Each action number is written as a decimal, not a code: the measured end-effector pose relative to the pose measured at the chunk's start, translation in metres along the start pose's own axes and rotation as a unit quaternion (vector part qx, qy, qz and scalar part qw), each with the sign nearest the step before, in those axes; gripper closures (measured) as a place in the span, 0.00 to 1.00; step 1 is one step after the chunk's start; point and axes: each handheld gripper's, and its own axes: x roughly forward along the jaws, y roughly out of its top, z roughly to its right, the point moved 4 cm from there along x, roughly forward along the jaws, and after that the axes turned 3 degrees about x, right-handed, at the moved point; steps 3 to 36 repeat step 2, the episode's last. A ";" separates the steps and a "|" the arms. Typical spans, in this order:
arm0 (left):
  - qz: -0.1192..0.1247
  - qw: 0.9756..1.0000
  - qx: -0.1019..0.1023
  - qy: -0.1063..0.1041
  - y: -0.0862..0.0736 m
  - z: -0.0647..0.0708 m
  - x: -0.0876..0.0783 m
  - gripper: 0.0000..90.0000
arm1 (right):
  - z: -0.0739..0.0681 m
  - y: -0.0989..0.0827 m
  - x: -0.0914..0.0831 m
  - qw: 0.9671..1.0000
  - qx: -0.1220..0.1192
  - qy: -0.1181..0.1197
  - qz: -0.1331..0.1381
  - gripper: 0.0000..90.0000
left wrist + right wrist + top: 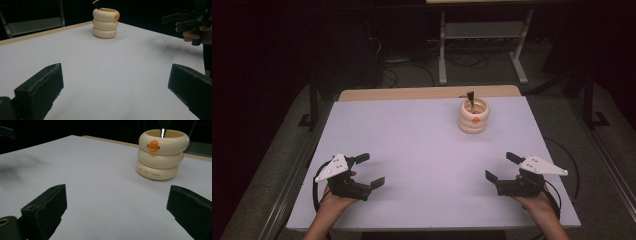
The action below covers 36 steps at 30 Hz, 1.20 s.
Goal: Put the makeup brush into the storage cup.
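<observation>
High view shows a white table [412,150] with a cream pot [473,116] standing near the far right side. The pot looks like three fat rings stacked up. It stands straight. A dark brush [470,97] pokes out of the top, leaning a little.

Near the front edge, the left gripper [371,171] and the right gripper [499,167] sit low over the table, well apart from each other and from the pot. Both have their jaws spread wide with nothing between them. A hand [334,200] holds the left one, and another hand [532,199] holds the right one.

Right gripper view looks straight at the pot [162,153], so I think that gripper is the one nearer to it. The pot has a small orange duck picture [153,145] on the top ring. The bottom ring has tiny letters [153,172]. They seem to say "THE JOEY SWAN", but they are small and I may have it wrong.

What could go wrong? The pot is tall and round and smooth. If a jaw bumps its side on the way in, it could slide or tip over. If the jaws pinch only the thin brush, the brush may slip or drag the pot along. A cable [568,165] trails off the right gripper and could snag at the table edge.
</observation>
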 end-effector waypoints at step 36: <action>-0.001 1.000 0.000 -0.001 0.000 0.000 0.001 0.00 | -0.001 0.000 0.000 1.000 -0.001 -0.001 -0.001 0.03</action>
